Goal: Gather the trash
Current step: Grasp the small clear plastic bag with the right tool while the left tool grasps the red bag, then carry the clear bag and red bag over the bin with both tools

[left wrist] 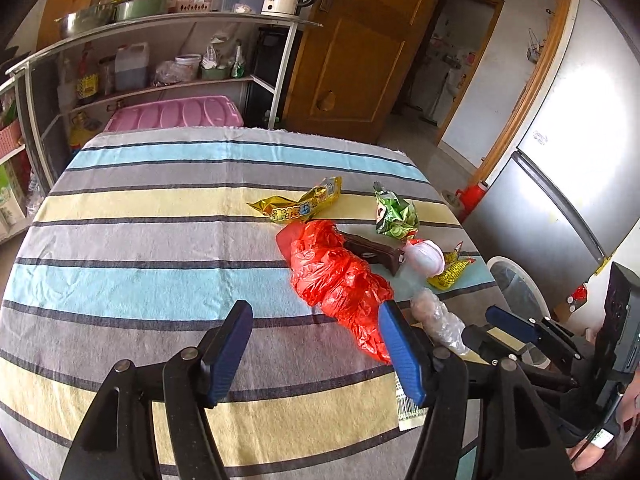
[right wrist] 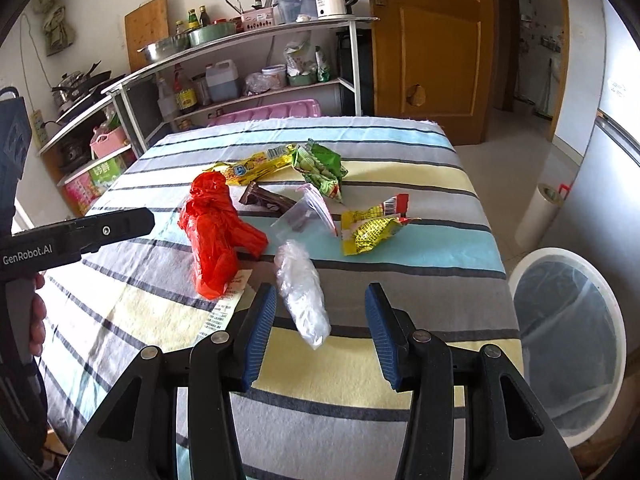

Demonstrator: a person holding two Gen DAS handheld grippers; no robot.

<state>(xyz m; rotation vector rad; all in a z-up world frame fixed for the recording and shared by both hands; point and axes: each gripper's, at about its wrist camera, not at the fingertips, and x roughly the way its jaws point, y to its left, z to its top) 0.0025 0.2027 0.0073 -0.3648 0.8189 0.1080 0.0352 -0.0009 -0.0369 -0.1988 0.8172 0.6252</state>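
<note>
Trash lies on a striped tablecloth (left wrist: 140, 240). A crumpled red plastic bag (left wrist: 340, 276) (right wrist: 214, 232) lies in the middle. A clear crumpled plastic bag (right wrist: 302, 292) (left wrist: 438, 316) lies just ahead of my right gripper (right wrist: 320, 320), which is open and empty, its jaws either side of the bag's near end. My left gripper (left wrist: 316, 344) is open and empty, left of the red bag's near end. Further back lie a yellow wrapper (right wrist: 256, 166) (left wrist: 300, 204), a green wrapper (right wrist: 320, 168) (left wrist: 396, 214), a brown wrapper (right wrist: 266, 200), a zip bag (right wrist: 308, 212) and a yellow-red wrapper (right wrist: 372, 228).
A white bin with a clear liner (right wrist: 568, 336) (left wrist: 516, 284) stands on the floor right of the table. A printed paper slip (right wrist: 224, 304) lies under the red bag. Kitchen shelves (right wrist: 248, 68) stand behind the table, a fridge (left wrist: 568, 160) on the right.
</note>
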